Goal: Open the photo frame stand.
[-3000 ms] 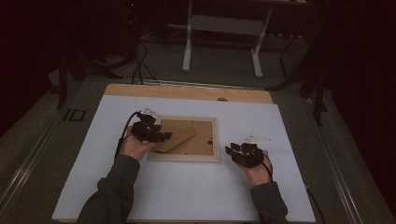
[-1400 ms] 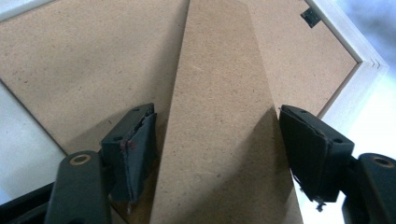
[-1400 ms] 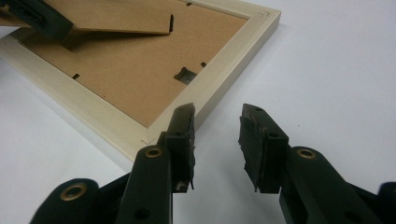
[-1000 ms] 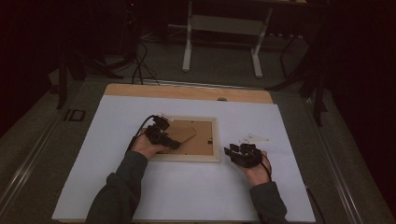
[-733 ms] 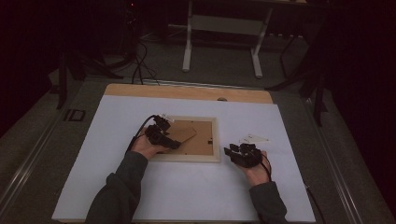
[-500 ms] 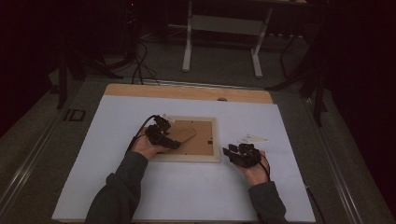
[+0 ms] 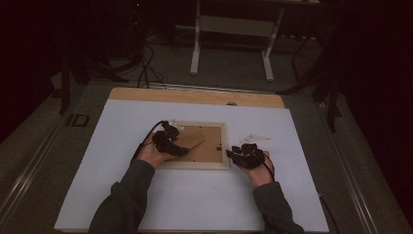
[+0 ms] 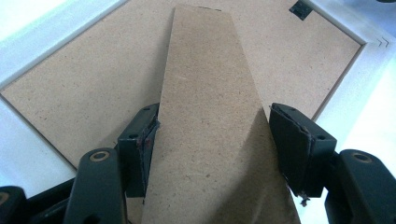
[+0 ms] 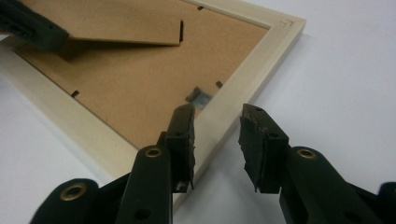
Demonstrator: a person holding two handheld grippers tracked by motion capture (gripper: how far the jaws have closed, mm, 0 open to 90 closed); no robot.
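Observation:
A light wooden picture frame lies face down on the white table top, its brown backing board facing up. A tapered brown stand flap rises from the board. My left gripper is shut on the flap's wide end, one jaw on each long edge; in the high view the left gripper sits over the frame's left half. My right gripper stands open at the frame's right rail, which runs beneath the gap between its jaws. The high view has my right gripper just right of the frame.
The white sheet covers most of a wooden table whose bare edge runs along the back. A small pale clear piece lies right of the frame. Cables and a metal stand sit on the dark floor beyond.
My left gripper has shifted right from the frame's left edge onto the stand flap, and the flap's near end now sits between its jaws. The right gripper has edged slightly towards the frame.

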